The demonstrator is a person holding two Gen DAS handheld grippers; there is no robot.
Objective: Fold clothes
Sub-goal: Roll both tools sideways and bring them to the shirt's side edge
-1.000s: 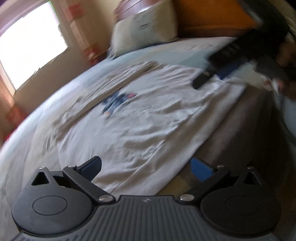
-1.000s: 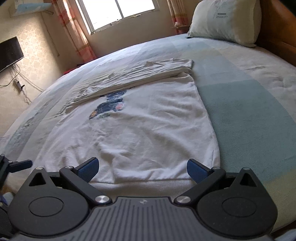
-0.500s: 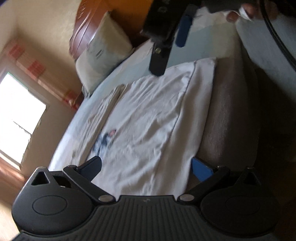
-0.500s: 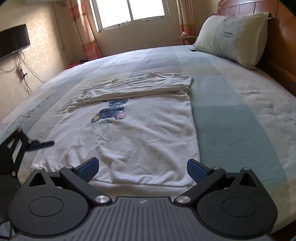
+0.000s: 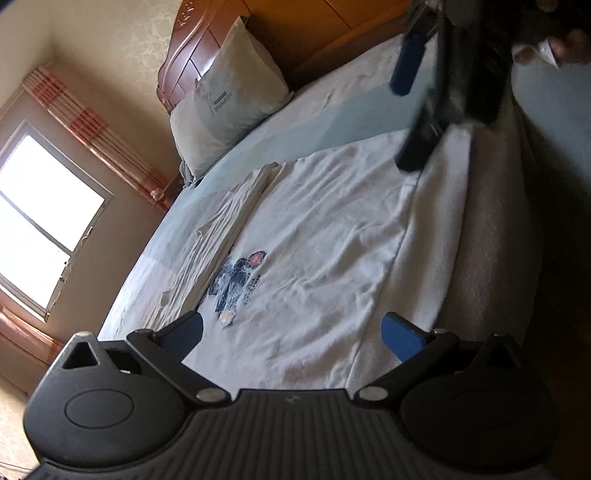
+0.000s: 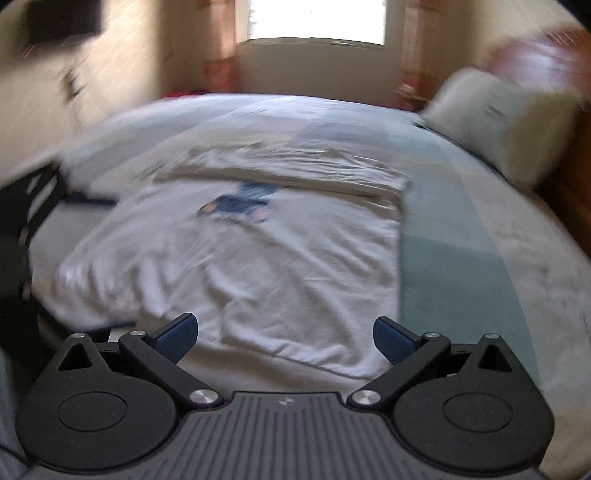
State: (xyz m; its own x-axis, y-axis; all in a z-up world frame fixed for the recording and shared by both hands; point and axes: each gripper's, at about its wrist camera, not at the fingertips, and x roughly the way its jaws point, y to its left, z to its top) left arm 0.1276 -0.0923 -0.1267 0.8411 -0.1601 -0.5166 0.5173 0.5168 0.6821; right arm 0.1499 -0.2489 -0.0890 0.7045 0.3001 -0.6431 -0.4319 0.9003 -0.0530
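Note:
A white T-shirt (image 5: pixel 317 236) with a dark blue print (image 5: pixel 236 280) lies spread on the bed, its far side folded over in a long strip (image 5: pixel 225 221). My left gripper (image 5: pixel 291 334) is open above the shirt's near edge, holding nothing. In the right wrist view the same shirt (image 6: pixel 258 254) looks blurred, and my right gripper (image 6: pixel 284 338) is open just above its hem. The right gripper (image 5: pixel 417 107) also shows at the top right of the left wrist view, over the shirt's far corner. The left gripper (image 6: pixel 33 206) appears at the left edge of the right wrist view.
The bed (image 5: pixel 332 107) carries a pale blue and grey cover. A white pillow (image 5: pixel 225 110) leans against the wooden headboard (image 5: pixel 295 33). A bright window (image 5: pixel 40 225) with striped curtains is behind. A person's hand (image 5: pixel 554 44) is at the top right. The bed's side (image 5: pixel 491 236) drops to dark floor.
The left wrist view has rolled and tilted, with the right gripper shifting up and right in it. The right gripper has swung fast, blurring its view; the shirt lies as before.

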